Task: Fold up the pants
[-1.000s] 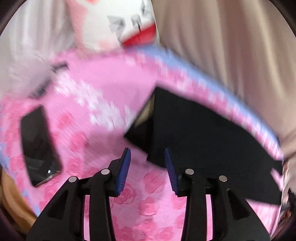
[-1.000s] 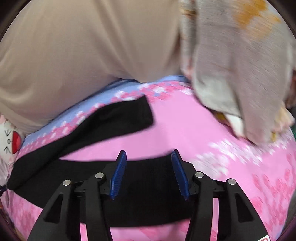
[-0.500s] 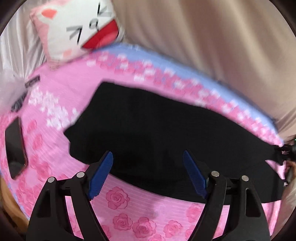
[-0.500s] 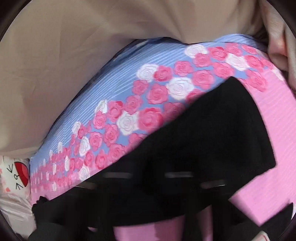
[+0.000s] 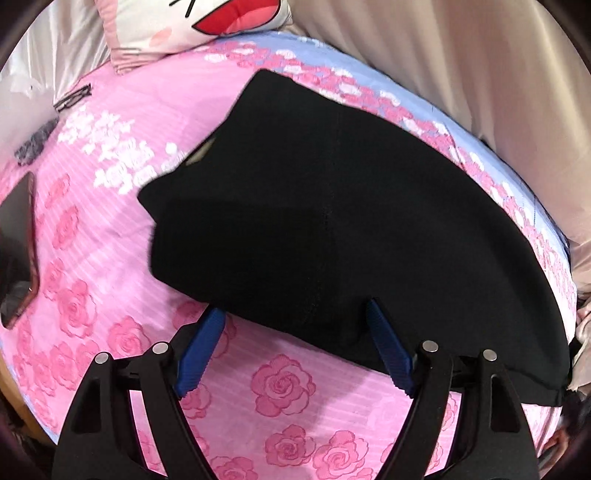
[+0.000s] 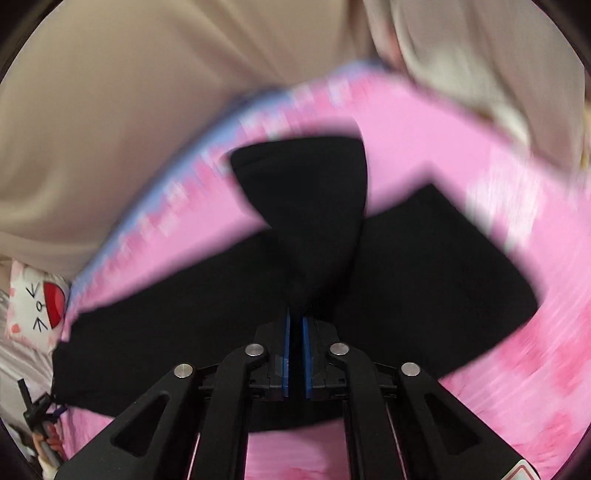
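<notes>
Black pants point(image 5: 351, 229) lie spread on a pink rose-print bedsheet point(image 5: 284, 384). My left gripper point(image 5: 293, 306) stands wide open at their near edge, and its blue fingertips point(image 5: 207, 332) slip just under the hem without pressing on it. In the blurred right wrist view, a bunched strip of the pants point(image 6: 306, 206) rises from my right gripper point(image 6: 295, 317). Its pads are pinched on the black cloth with only a thin gap, and the jaws are opening slightly. The remaining pants point(image 6: 424, 280) lie flat beneath.
A white cat-face pillow point(image 5: 207, 22) sits at the head of the bed. A dark phone point(image 5: 16, 251) and glasses point(image 5: 72, 98) lie on the sheet at the left. A beige curtain point(image 5: 480, 74) hangs behind the bed, and a pale blanket point(image 6: 480, 81) is at the far right.
My left jaws spread wide and dropped to the near edge of the pants. My right jaws went from open to pinched on the black cloth, and that view swung fast.
</notes>
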The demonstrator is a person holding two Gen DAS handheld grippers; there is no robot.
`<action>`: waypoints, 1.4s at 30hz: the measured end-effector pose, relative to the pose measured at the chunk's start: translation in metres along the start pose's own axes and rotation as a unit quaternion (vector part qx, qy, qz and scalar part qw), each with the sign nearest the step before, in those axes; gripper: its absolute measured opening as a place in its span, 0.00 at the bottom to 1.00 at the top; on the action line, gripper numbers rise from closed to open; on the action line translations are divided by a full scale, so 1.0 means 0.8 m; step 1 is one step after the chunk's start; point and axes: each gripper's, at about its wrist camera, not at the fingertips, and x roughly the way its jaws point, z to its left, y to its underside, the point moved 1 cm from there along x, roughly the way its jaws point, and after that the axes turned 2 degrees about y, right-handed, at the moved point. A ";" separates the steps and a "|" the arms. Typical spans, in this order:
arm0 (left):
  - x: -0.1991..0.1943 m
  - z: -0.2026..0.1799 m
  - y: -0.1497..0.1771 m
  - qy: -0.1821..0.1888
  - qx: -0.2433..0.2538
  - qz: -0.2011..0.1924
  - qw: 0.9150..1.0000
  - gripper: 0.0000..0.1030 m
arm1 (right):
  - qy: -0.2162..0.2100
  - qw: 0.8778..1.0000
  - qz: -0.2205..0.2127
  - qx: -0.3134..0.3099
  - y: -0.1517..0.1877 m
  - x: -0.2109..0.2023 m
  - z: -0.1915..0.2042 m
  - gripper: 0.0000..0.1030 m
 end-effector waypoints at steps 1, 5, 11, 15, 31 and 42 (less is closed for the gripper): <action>-0.002 0.002 0.004 -0.001 -0.004 0.003 1.000 0.74 | 0.002 1.000 -0.009 0.002 0.000 -0.010 -0.005 0.16; -0.031 0.018 0.019 0.012 -0.015 -0.005 1.000 0.79 | 0.092 0.993 -0.067 -0.009 0.001 -0.062 0.008 0.61; -0.054 0.003 0.024 0.000 0.001 -0.029 1.000 0.83 | 0.157 0.973 -0.077 -0.148 -0.020 -0.037 0.081 0.72; -0.049 -0.023 0.028 0.013 0.010 -0.017 1.000 0.86 | 0.251 0.945 -0.034 -0.206 -0.028 0.031 0.089 0.04; -0.024 0.083 0.008 0.085 -0.158 -0.015 0.984 0.90 | 0.172 0.971 -0.160 0.050 0.030 -0.123 0.036 0.63; -0.072 0.065 -0.080 0.153 -0.084 0.001 0.985 0.10 | 0.193 0.969 -0.151 -0.037 0.036 -0.114 0.114 0.65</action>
